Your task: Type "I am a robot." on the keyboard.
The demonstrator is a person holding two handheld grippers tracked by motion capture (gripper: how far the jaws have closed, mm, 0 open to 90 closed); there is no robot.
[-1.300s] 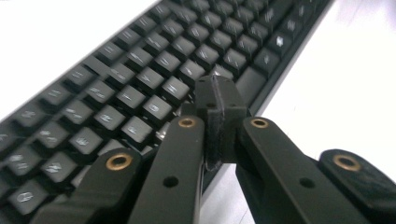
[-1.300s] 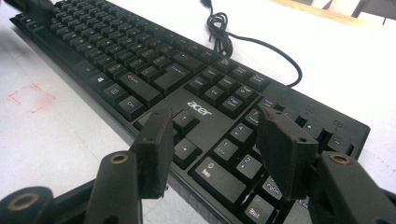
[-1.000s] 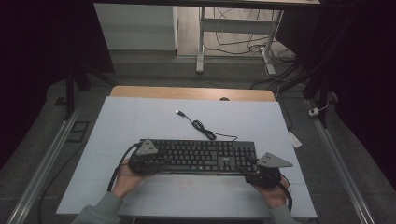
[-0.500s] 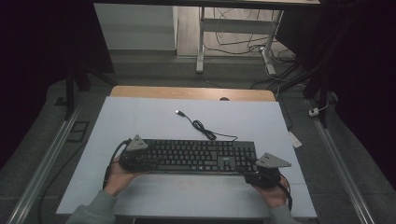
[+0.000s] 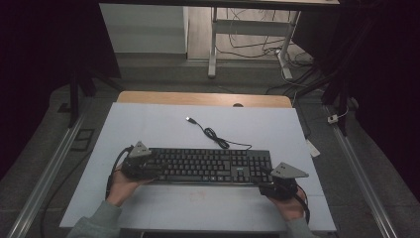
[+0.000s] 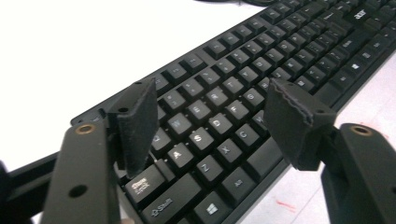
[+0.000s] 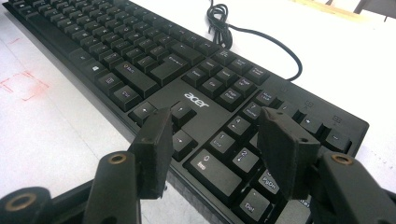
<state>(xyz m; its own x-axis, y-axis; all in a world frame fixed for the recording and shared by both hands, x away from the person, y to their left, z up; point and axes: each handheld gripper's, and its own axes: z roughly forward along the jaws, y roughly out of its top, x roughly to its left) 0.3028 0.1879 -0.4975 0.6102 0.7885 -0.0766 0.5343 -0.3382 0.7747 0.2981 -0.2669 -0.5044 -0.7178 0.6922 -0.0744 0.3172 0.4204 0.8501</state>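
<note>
- The black Acer keyboard [image 5: 208, 166] is lying flat on the white worktop [image 5: 163, 124], running along its near edge and reaching almost from the left side to the right.
- Its cable [image 5: 218, 139] is trailing in a loose coil toward the middle of the worktop, with the USB plug [image 5: 189, 119] lying free.
- The left hand-held gripper [image 5: 146, 168] is hovering over the keyboard's left end; its jaws have just been opening and are now standing wide above the letter keys [image 6: 201, 137], gripping nothing.
- The right hand-held gripper [image 5: 270, 182] is sitting at the right end, its jaws also spread wide over the arrow and number keys [image 7: 224, 144], not pressing on anything.
- The keyboard is looking like a light, stiff plastic slab, long enough to tip if it is lifted by one end.
- The smooth keycaps are likely giving under the pads, so the bare case edges at both ends are seeming the safer holds.
- The loose cable is likely dragging behind any move.
</note>
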